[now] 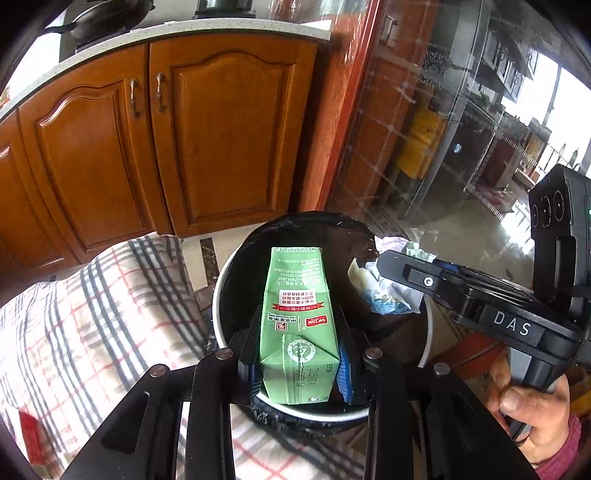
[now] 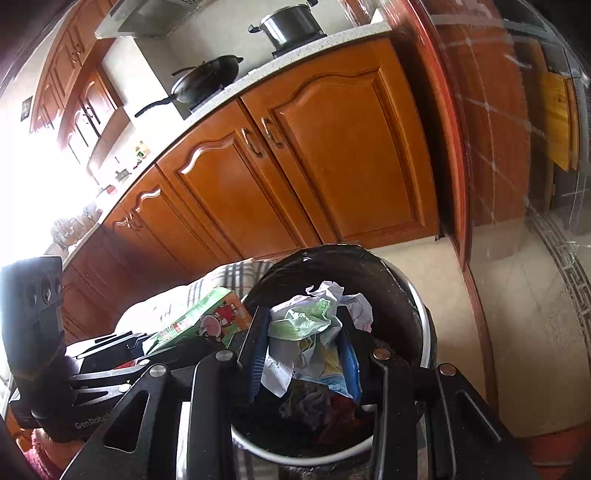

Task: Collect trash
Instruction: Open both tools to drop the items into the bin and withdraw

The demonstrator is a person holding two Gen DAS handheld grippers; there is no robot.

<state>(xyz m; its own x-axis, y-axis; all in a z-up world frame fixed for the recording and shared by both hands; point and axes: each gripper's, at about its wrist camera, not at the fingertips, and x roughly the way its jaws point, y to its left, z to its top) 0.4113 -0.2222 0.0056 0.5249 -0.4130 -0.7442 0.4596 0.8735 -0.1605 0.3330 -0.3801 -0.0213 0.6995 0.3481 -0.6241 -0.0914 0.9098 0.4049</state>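
Note:
My left gripper (image 1: pixel 301 332) is shut on a green drink carton (image 1: pixel 295 325) and holds it over the mouth of a round bin with a black liner (image 1: pixel 221 291). My right gripper (image 2: pixel 303 328) is shut on a wad of crumpled paper and wrappers (image 2: pixel 314 325), also held over the bin (image 2: pixel 413 306). In the left wrist view the right gripper (image 1: pixel 380 266) comes in from the right with the wad (image 1: pixel 384 291) at its tip. In the right wrist view the carton (image 2: pixel 199 321) shows at the left. Some dark trash (image 2: pixel 317 406) lies inside the bin.
A checked cloth (image 1: pixel 110 321) covers the surface left of the bin. Wooden kitchen cabinets (image 1: pixel 207 140) stand behind it, with a wok (image 2: pixel 207 81) and a pot (image 2: pixel 291 26) on the counter. A glass sliding door (image 1: pixel 461 129) is at the right, with tiled floor (image 2: pixel 424 273) beside it.

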